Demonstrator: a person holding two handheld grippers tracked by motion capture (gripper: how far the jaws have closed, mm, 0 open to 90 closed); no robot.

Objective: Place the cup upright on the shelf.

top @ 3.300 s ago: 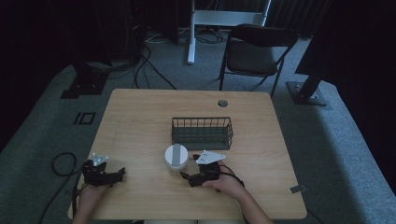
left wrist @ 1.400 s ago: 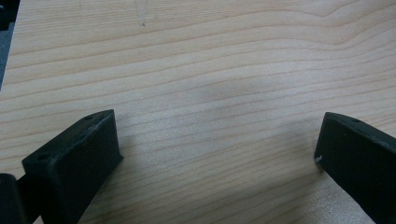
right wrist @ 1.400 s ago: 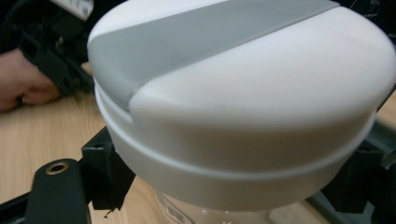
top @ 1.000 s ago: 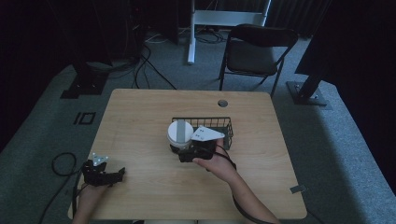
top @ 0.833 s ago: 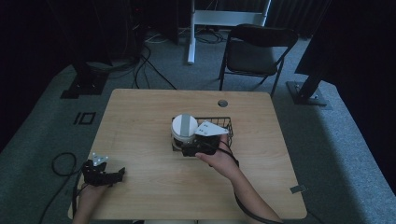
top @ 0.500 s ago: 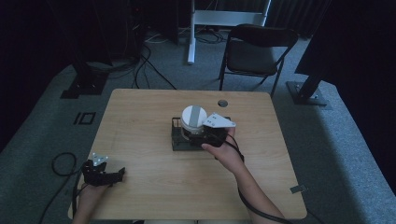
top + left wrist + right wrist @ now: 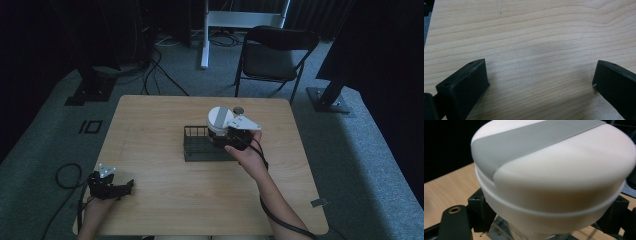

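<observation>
The white container (image 7: 220, 119) with the grey stripe across its lid is up in the air, held over the right end of the black wire basket (image 7: 202, 145) in the middle of the table (image 7: 150, 125). The right claw (image 7: 226, 136) has it pinched from both sides, jaws pressed against its body below the lid, as the right gripper view shows close up (image 7: 554, 180). Whether its base sits above the basket rim or dips inside is hard to call from the high view. Over at the near left corner, the left claw (image 7: 125, 187) rests low on the wood, jaws spread wide with bare table between them (image 7: 539, 82). A dark chair (image 7: 277, 55) stands beyond the far edge
</observation>
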